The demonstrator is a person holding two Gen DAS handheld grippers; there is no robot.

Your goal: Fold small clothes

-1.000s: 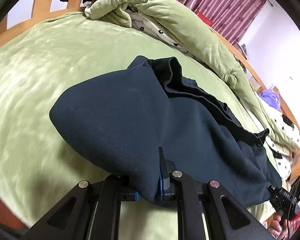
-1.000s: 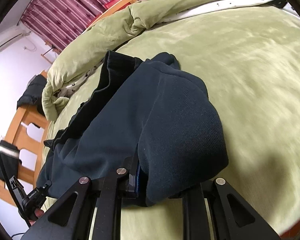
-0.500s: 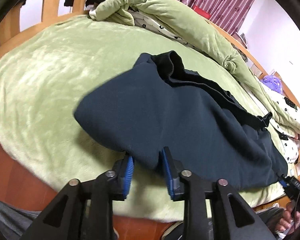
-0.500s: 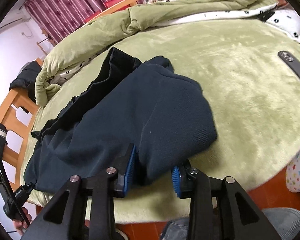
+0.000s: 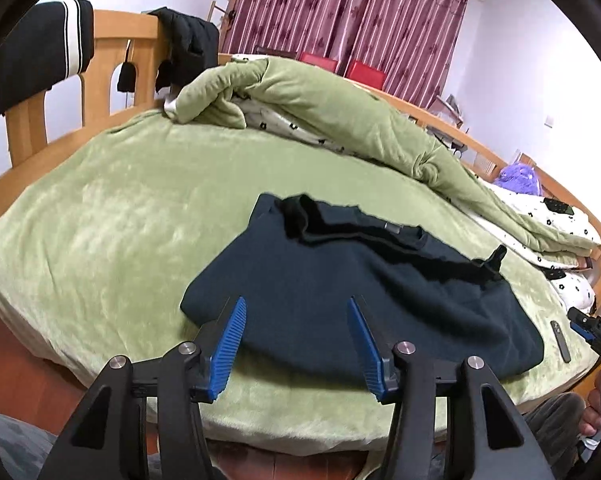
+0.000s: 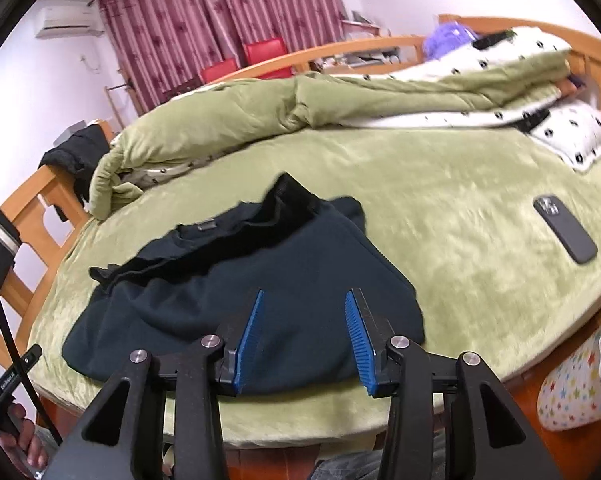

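A dark navy garment [image 5: 340, 288] [image 6: 236, 304] lies folded over on the green bed cover [image 5: 120, 216] [image 6: 440, 208], its black ribbed waistband along the far edge. My left gripper [image 5: 296, 320] hovers above and in front of the garment's near left part; its blue-padded jaws are opening and hold nothing. My right gripper [image 6: 304, 312] hangs likewise over the near right part, jaws opening, pads off the cloth. The right gripper's tip [image 5: 592, 328] shows at the left wrist view's right edge, and the left gripper [image 6: 8, 384] with a hand shows at the right wrist view's lower left.
A rolled green quilt [image 5: 332, 112] [image 6: 284, 108] with white spotted bedding lies across the far side. A dark phone [image 6: 564, 228] [image 5: 560, 336] lies on the cover to the right. The wooden bed frame [image 5: 112, 60] carries dark clothes. A star-patterned basket [image 6: 580, 380] stands at lower right.
Both grippers let go of the garment's near edge, opened, and drew back and up. The folded cloth settled flat on the bed.
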